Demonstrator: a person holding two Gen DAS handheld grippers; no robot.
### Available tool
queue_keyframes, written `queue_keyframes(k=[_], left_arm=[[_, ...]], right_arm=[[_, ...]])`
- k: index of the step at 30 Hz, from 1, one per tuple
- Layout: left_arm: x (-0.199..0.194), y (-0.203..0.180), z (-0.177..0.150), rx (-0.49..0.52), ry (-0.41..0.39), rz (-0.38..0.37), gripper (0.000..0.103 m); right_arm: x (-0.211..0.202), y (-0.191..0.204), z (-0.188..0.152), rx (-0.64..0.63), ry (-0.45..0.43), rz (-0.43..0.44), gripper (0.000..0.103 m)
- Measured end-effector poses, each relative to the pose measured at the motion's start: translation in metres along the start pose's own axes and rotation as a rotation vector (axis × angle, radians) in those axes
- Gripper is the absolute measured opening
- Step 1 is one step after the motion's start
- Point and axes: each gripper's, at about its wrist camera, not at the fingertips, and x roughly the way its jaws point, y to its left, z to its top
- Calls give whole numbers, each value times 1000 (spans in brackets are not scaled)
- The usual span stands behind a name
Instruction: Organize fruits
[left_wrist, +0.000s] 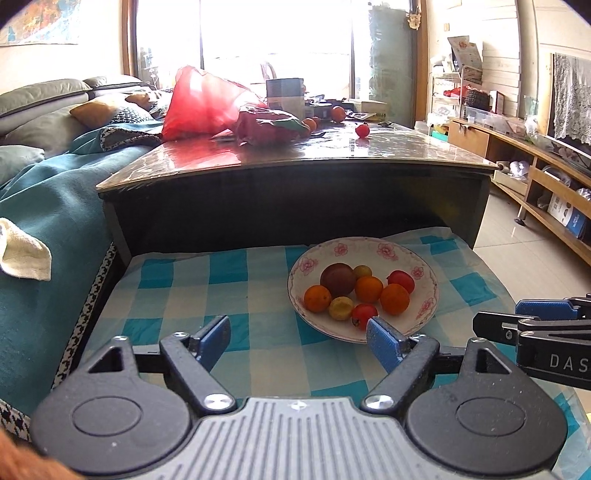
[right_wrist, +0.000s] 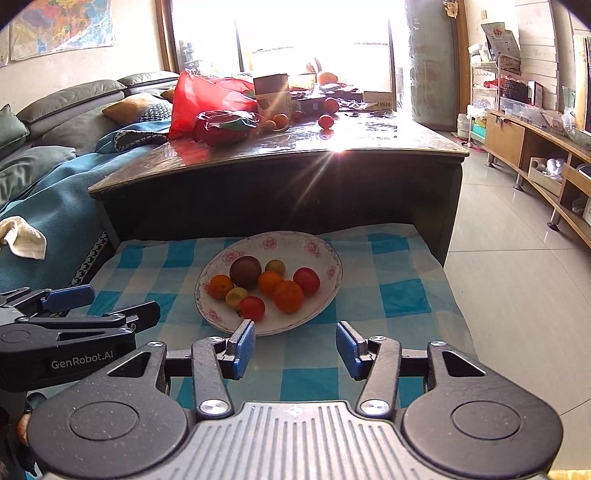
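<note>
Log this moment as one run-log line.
left tongs: open, empty | right tongs: open, empty | plate: eight fruits, on checked cloth | stray tomato: on coffee table

Bright daylight comes through a big window (left_wrist: 277, 33) behind a dark coffee table (left_wrist: 295, 192). A sofa (left_wrist: 48, 177) stands left, a wooden cabinet (left_wrist: 535, 166) right, pale tiled floor (right_wrist: 517, 258).

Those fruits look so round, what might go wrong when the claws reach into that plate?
The fruits touch one another on the plate, so pinching the nearest red tomato may nudge its neighbours. A round orange might roll off onto the checked cloth.
</note>
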Motion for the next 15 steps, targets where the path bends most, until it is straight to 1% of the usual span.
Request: queue_keyframes(k=[5,7,15], left_arm=[[0,0,-3,-4,-6,10,101],[1,0,-4,-4,-12,24,103],[7,1,-10,-7,-1,48,103]], right_arm=[[2,0,-3,-8,6,-1,45],[4,0,-3,-9,9,-1,45],[7,-3,-8,-4,26,-5,45]])
